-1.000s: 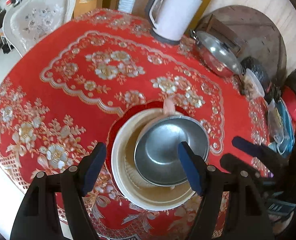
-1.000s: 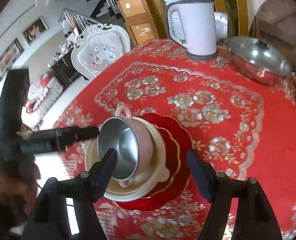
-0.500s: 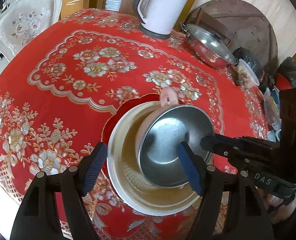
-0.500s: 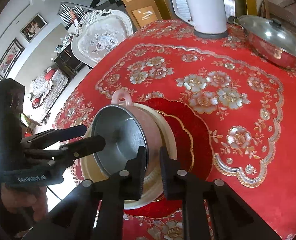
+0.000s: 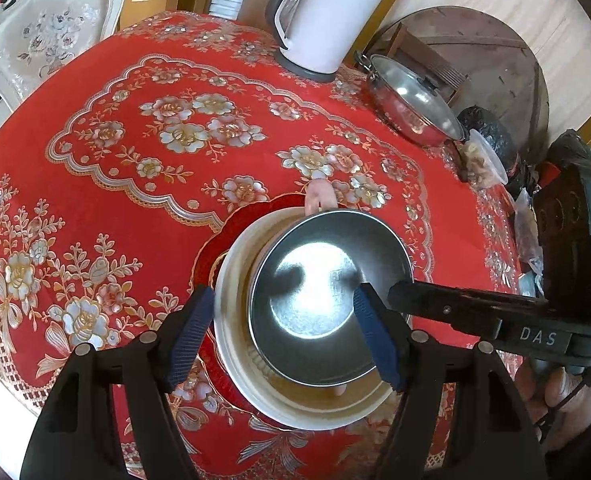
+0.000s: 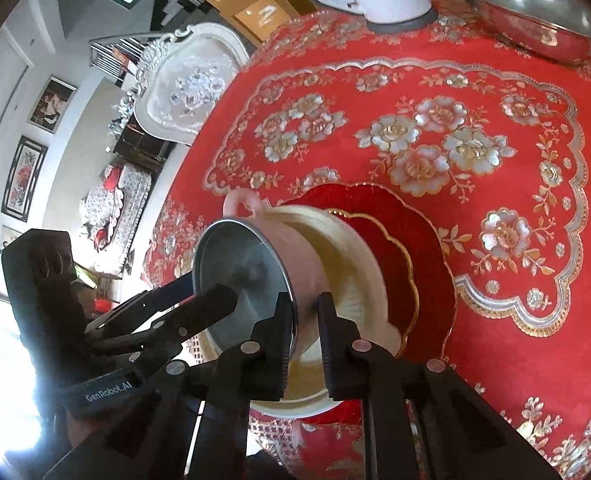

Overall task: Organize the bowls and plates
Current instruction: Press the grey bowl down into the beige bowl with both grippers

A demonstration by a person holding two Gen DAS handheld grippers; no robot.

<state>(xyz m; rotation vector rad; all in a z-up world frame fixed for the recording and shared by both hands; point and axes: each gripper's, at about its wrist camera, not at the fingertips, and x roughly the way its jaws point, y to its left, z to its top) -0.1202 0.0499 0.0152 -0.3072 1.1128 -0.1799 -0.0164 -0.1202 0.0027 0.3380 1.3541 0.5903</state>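
A pink bowl with a steel lining (image 5: 315,288) sits tilted inside a cream bowl (image 5: 235,280), which rests on a red plate (image 5: 215,248). My right gripper (image 6: 305,332) is shut on the pink bowl (image 6: 247,276), one finger inside the rim and one on the outer wall. In the left wrist view the right gripper (image 5: 403,296) reaches in from the right. My left gripper (image 5: 283,336) stands open over the near side of the stack, one finger on each side, touching nothing. The cream bowl (image 6: 343,248) and red plate (image 6: 407,248) lie behind the pink bowl. The left gripper (image 6: 203,292) shows at left.
A red flowered cloth (image 5: 135,168) covers the round table. At the back stand a white kettle (image 5: 323,20) and a lidded steel pot (image 5: 411,104). Bags and a food tub (image 5: 487,152) crowd the right edge. A white chair (image 5: 51,32) stands beyond the far left.
My right gripper came down and closed on the pink bowl's rim; a second ago it was open. The bowl has tipped up a little. The left gripper stayed put.
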